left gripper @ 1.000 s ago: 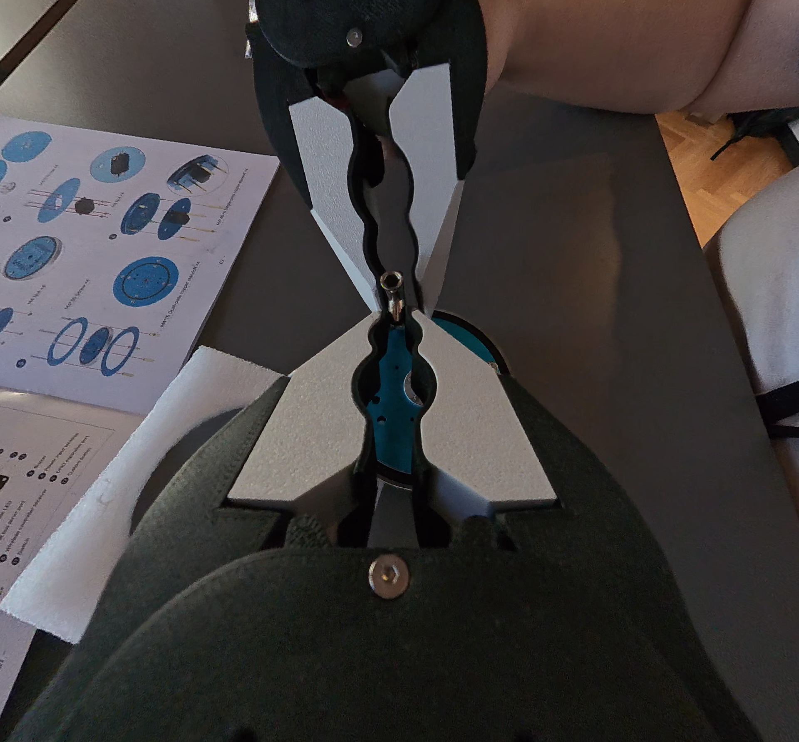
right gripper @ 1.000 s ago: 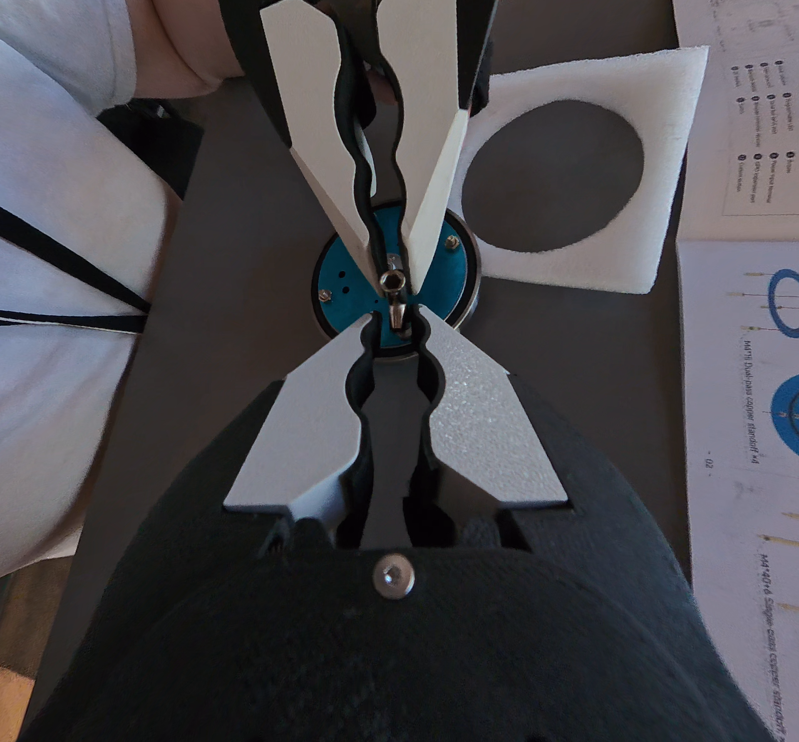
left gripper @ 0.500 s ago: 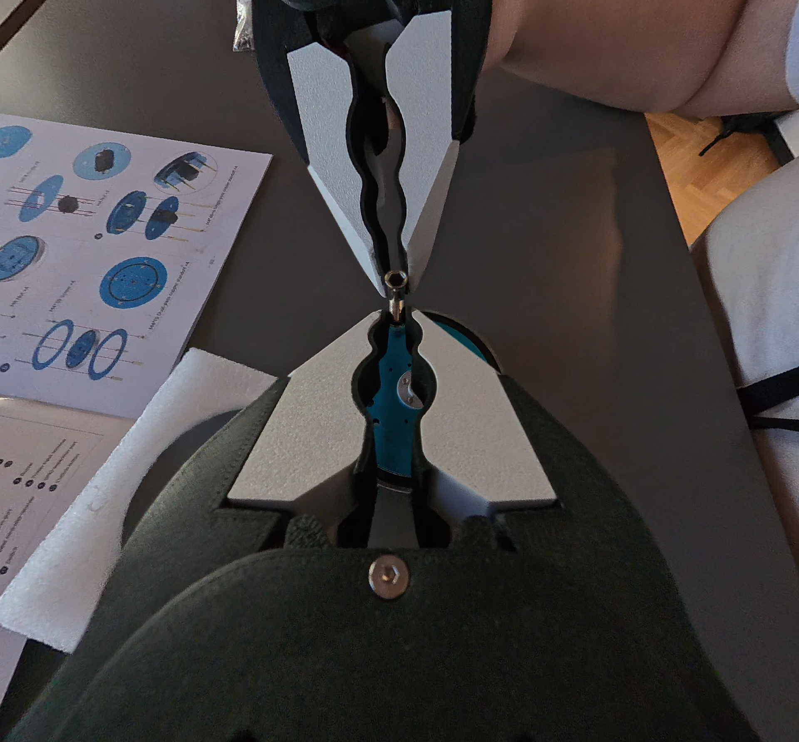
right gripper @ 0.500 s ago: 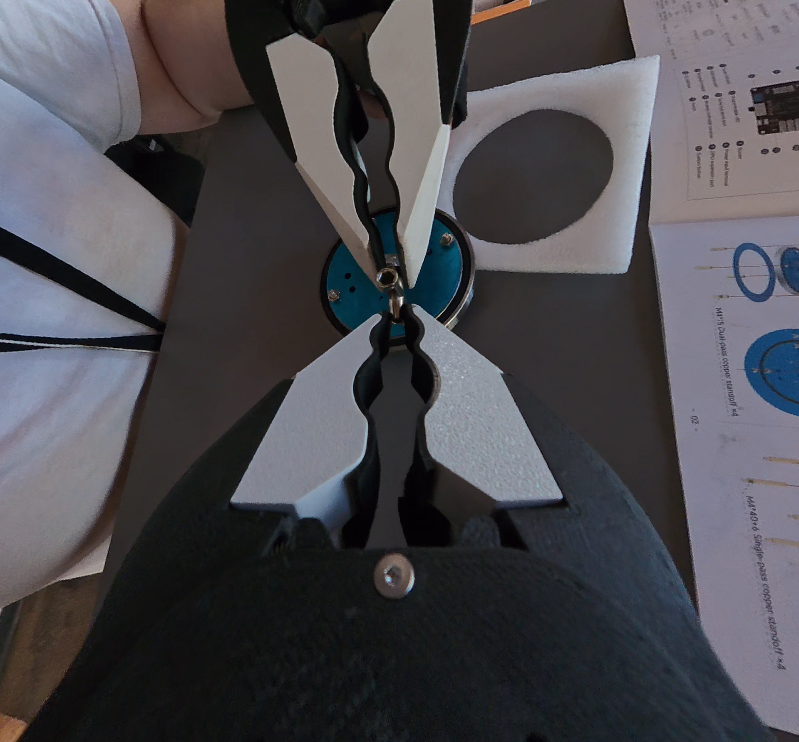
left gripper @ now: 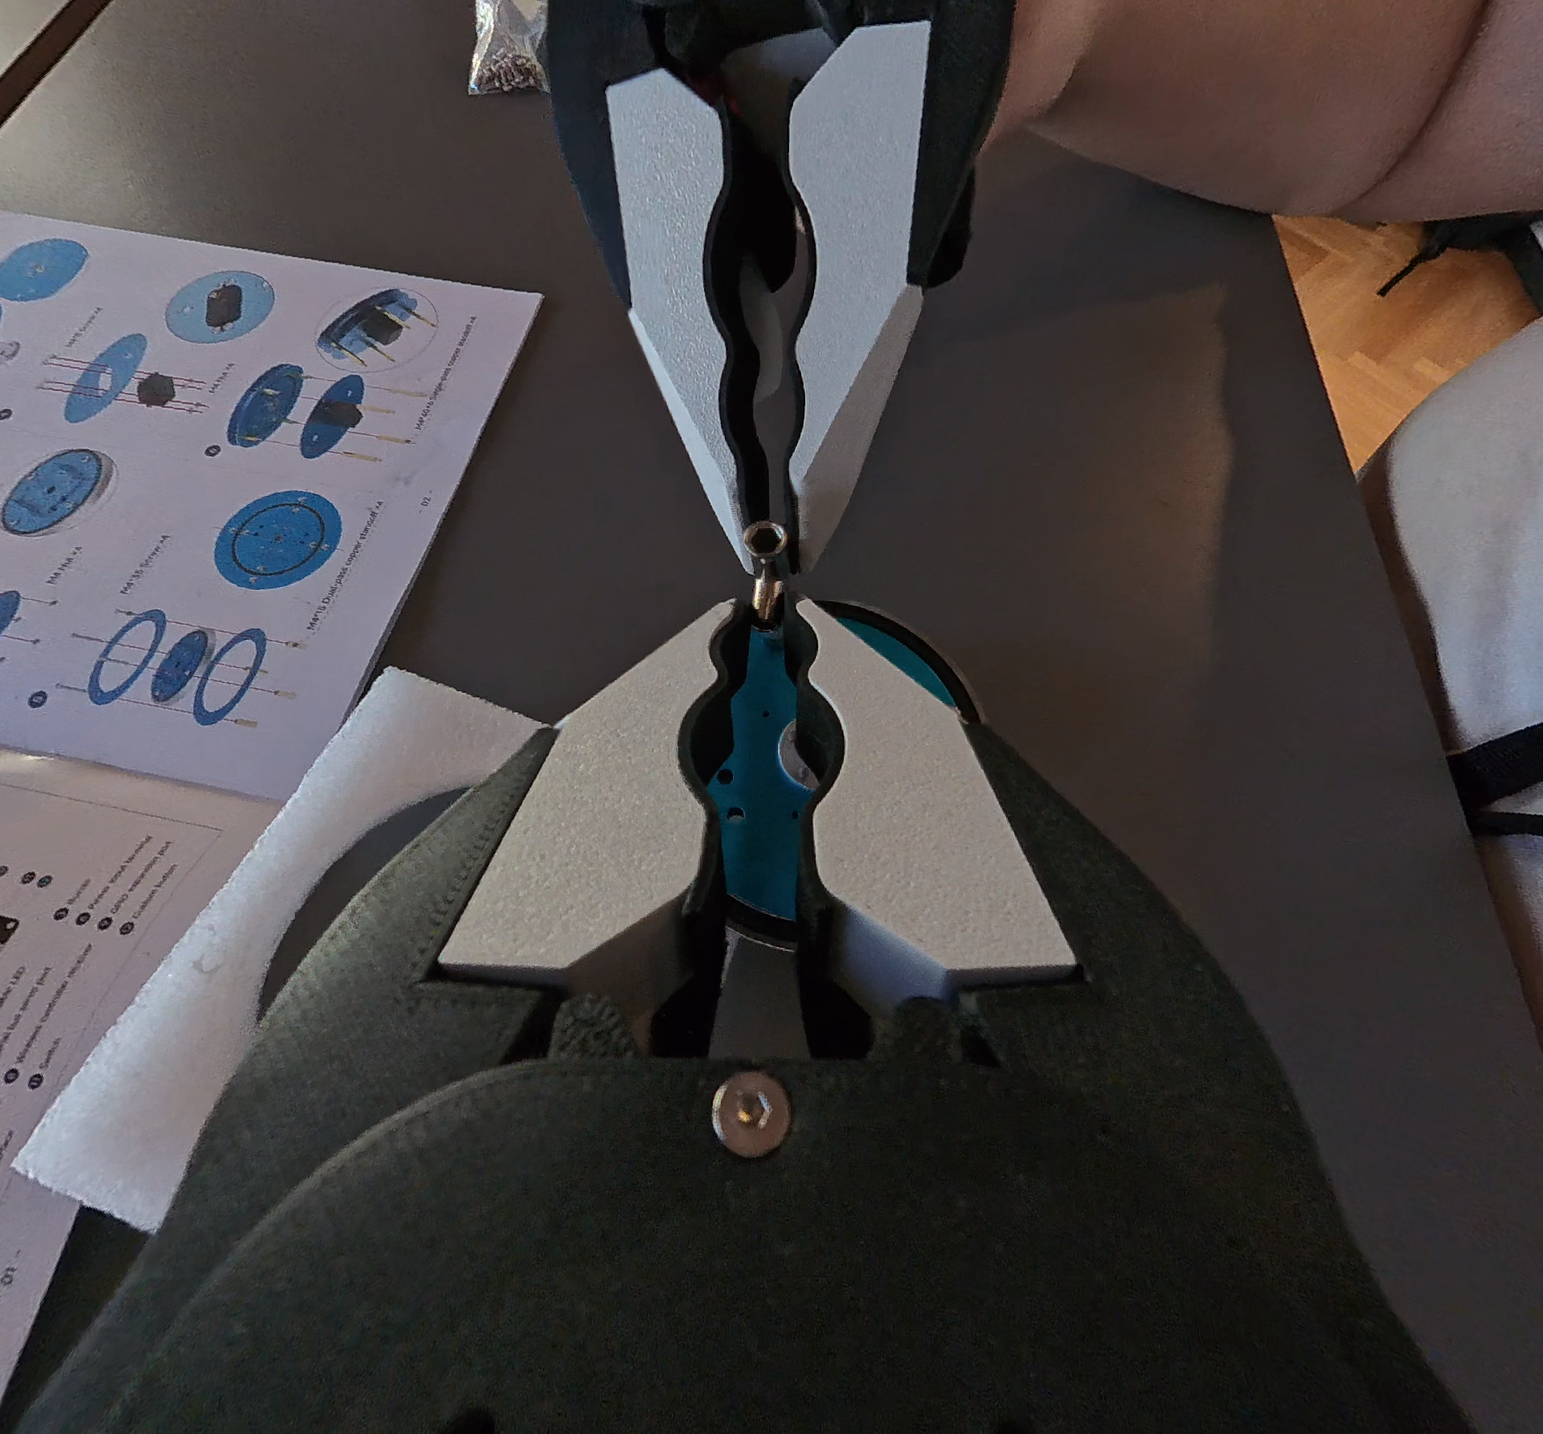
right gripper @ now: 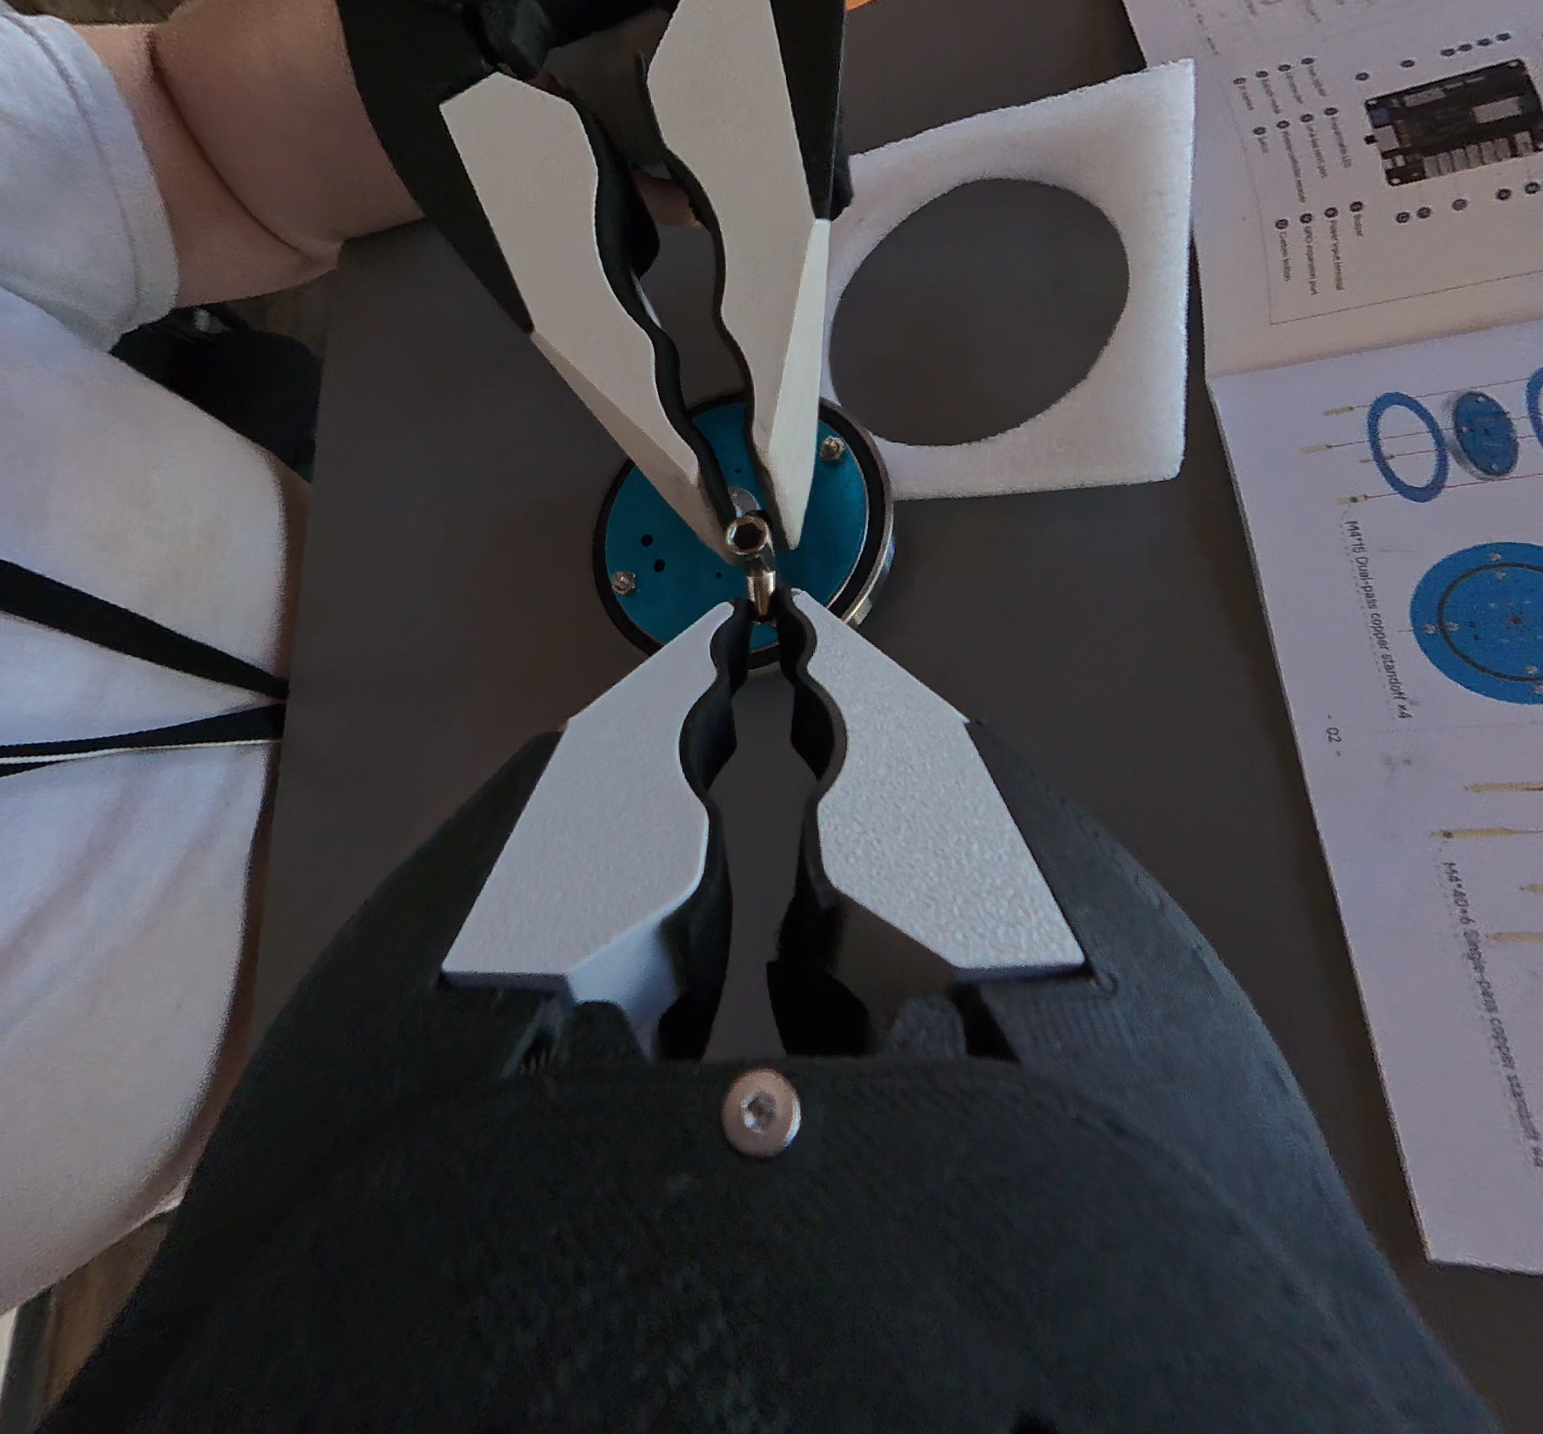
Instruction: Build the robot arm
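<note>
Both left gripper (left gripper: 764, 610) and right gripper (right gripper: 758, 613) pinch metal fastener (left gripper: 766, 567) above blue disc (right gripper: 668, 559), clear bag (left gripper: 508, 28) holding small parts

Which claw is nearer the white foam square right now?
Left. The left claw reaches in alongside the foam square; the right claw sits across the blue disc from it.

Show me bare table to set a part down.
Free: the dark table between the blue disc and its edge by the person; also the far strip beyond the instruction sheet, short of the parts bag. Crowded: over the disc, where left gripper and right gripper pinch a fastener; foam square beside it.
</note>
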`<state>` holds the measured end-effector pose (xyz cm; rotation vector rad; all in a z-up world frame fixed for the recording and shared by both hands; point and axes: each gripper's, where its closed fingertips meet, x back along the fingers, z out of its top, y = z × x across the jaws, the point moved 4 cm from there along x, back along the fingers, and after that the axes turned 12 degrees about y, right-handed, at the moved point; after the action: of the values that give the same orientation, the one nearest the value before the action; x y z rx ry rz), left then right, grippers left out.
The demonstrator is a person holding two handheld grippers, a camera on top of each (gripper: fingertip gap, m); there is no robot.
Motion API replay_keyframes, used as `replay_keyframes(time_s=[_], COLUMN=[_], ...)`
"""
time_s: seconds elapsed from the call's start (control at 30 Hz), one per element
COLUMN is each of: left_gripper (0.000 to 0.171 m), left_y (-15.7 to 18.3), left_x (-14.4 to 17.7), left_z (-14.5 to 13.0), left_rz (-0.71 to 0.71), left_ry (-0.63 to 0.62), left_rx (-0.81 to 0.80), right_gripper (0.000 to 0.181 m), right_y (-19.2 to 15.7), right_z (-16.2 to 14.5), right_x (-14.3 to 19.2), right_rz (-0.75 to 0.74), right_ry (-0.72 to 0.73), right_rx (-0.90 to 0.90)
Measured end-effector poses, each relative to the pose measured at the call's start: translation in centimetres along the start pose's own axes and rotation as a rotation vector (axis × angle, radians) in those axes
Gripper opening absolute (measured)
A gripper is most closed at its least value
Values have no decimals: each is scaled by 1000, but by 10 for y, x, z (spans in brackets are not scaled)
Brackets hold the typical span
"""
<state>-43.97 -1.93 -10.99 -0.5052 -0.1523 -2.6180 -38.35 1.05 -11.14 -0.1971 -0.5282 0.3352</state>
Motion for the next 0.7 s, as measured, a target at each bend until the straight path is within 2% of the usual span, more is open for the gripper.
replay_keyframes(time_s=[0.37,0.47,0.6,0.7], left_gripper=[8,8,7,7], left_y=[-1,3,7,6], left_x=[1,1,-2,-2], left_z=[-2,1,2,1], left_rz=[-6,-34,-56,-47], left_ry=[12,29,27,18], left_rx=[-5,13,7,-1], right_gripper=[6,6,5,5], right_y=[-6,-8,-6,-2], right_z=[0,-2,-4,-2], right_x=[-2,-1,-1,-2], right_rz=[-165,-96,14,78], right_ry=[-31,-41,-56,-82], right_rx=[137,116,275,299])
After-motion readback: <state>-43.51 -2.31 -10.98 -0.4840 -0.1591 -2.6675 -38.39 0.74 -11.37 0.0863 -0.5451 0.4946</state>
